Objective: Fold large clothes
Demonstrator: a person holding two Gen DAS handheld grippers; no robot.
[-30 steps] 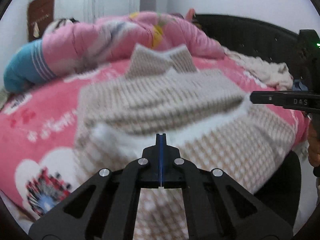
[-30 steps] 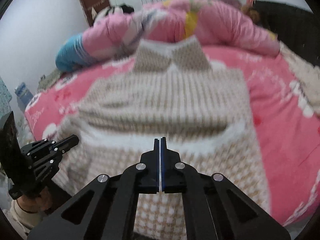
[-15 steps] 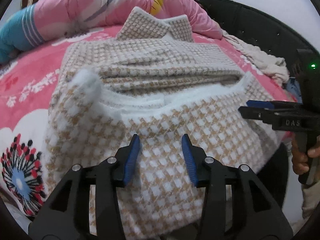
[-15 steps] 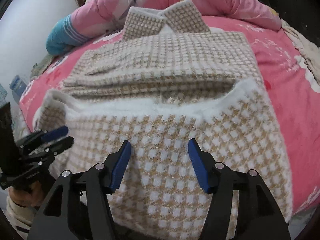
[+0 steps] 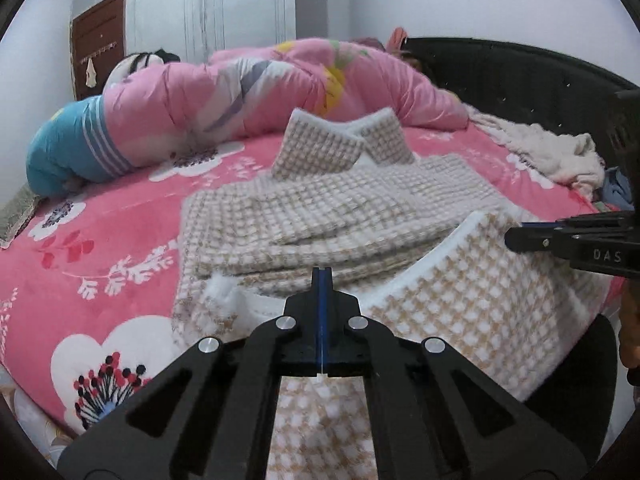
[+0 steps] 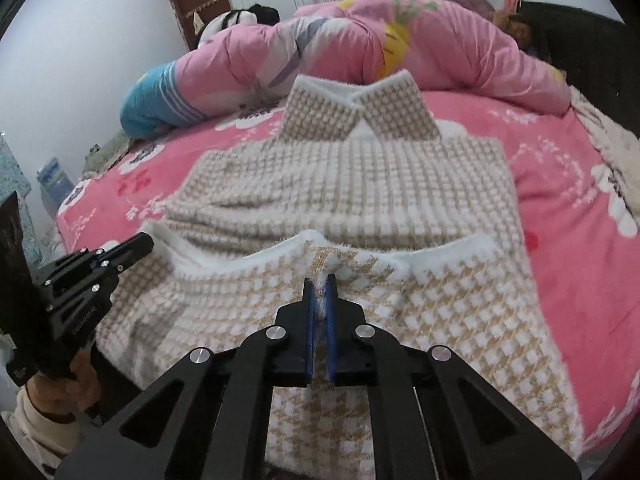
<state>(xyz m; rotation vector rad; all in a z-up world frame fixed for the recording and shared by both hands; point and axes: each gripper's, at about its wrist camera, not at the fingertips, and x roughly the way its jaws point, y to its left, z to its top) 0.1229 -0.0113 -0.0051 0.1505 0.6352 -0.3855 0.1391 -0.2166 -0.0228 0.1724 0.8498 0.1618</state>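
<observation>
A beige and white houndstooth coat (image 5: 340, 208) (image 6: 352, 180) lies on the pink bed, collar at the far end, sleeves folded in. Its lower hem (image 6: 440, 300) hangs over the near bed edge. My left gripper (image 5: 322, 280) is shut on the hem's left part, with fabric under its jaws. My right gripper (image 6: 319, 292) is shut on the hem, white fluff pinched between its blue pads (image 6: 309, 320). Each gripper shows in the other's view: the right one (image 5: 516, 236) at the hem's right corner, the left one (image 6: 140, 242) at the left corner.
The bed has a pink flowered blanket (image 5: 100, 256) (image 6: 560, 168). A rolled pink and blue quilt (image 5: 240, 92) (image 6: 360, 36) lies across the far side. A black headboard (image 5: 500, 80) stands at the right, with a cream throw (image 5: 552, 152) beside it.
Half a second ago both grippers were open above the hem. Now both have closed on the hem's edge and the view has dropped lower toward the bed.
</observation>
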